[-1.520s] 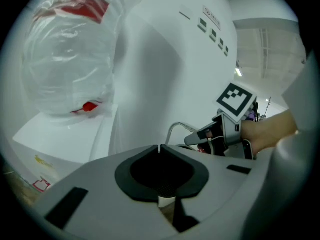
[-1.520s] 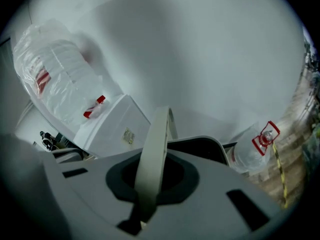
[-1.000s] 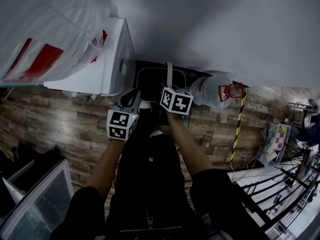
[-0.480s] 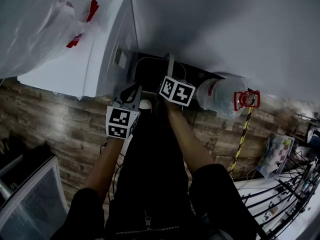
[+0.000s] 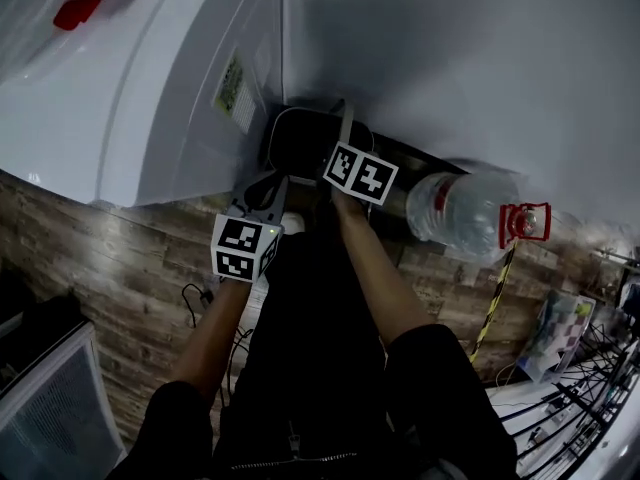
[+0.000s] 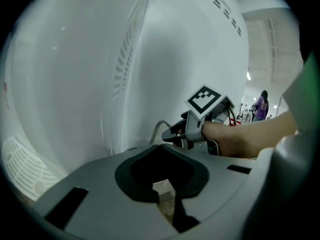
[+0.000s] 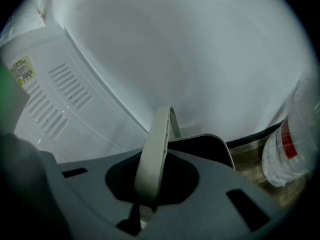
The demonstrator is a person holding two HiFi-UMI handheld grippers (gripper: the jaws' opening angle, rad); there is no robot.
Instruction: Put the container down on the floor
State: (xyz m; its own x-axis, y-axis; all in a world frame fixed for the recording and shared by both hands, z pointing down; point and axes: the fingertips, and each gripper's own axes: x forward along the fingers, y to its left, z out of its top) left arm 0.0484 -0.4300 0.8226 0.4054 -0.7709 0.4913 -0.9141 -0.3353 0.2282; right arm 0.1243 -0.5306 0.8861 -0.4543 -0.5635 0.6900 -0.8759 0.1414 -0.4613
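Observation:
A dark container (image 5: 300,143) with a pale grey bail handle (image 5: 346,126) hangs low between the white appliance and the wall. My right gripper (image 5: 342,151) is shut on that handle (image 7: 152,154), which rises from between its jaws; the container's dark rim (image 7: 212,143) shows behind it. My left gripper (image 5: 270,186) hovers just left of the container, touching nothing. Its jaws look shut with nothing between them (image 6: 165,196), and it faces the right gripper (image 6: 197,129) and the hand that holds it.
A tall white appliance (image 5: 170,78) stands close on the left, with vent slats (image 7: 65,94). A big clear water bottle (image 5: 465,213) with a red cap lies to the right. Wood-plank floor (image 5: 140,268), a white wall behind, a cable (image 5: 195,293), and yellow-black tape (image 5: 490,318).
Both grippers and the container have sunk toward the floor. The white appliance now towers larger at the left, and the water bottle has slid right and down in the view.

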